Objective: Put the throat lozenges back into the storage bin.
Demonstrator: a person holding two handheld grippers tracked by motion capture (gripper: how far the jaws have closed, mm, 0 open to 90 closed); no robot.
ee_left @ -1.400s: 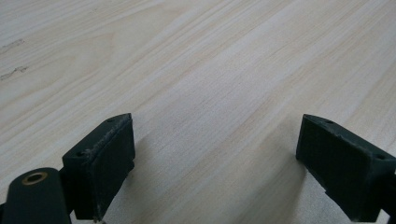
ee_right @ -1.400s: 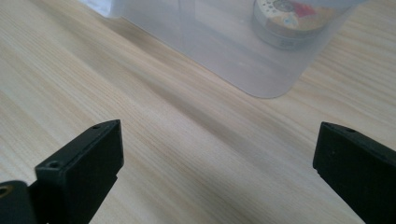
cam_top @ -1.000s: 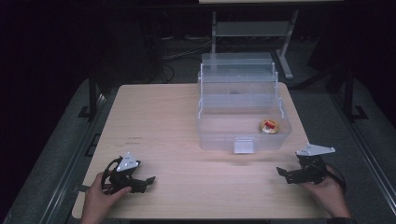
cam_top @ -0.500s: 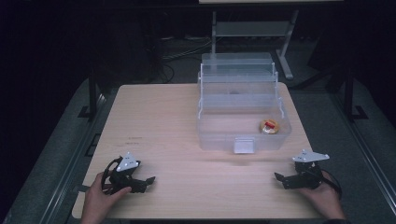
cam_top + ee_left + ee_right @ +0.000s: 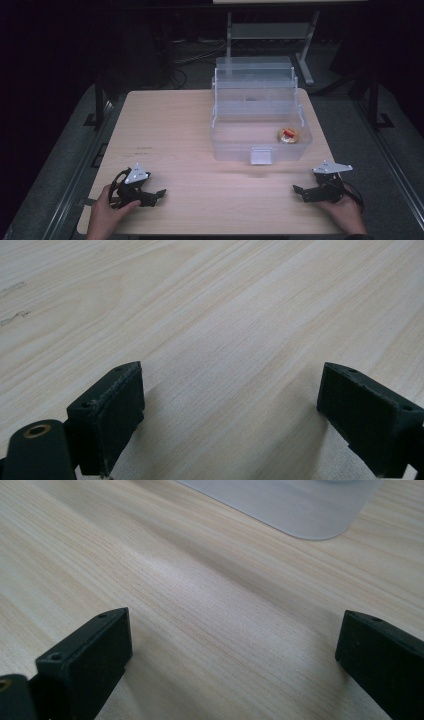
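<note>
Resting at table [image 5: 200, 125] edge, both grippers [image 5: 159, 192] [image 5: 296, 189] spread empty; next, reaching toward clear box [image 5: 260, 145] at 12 o'clock.

You work at a light wood-grain table [image 5: 190, 130], brightly lit, while the room around it is dark. Beyond its far edge stands a grey metal stand [image 5: 270, 30]; cables [image 5: 192, 55] lie on the dark floor.

Two black jaws of the right gripper [image 5: 232, 665] are spread wide above the light wooden tabletop [image 5: 200, 595], with a translucent plastic corner [image 5: 290, 505] seen beyond.
</note>
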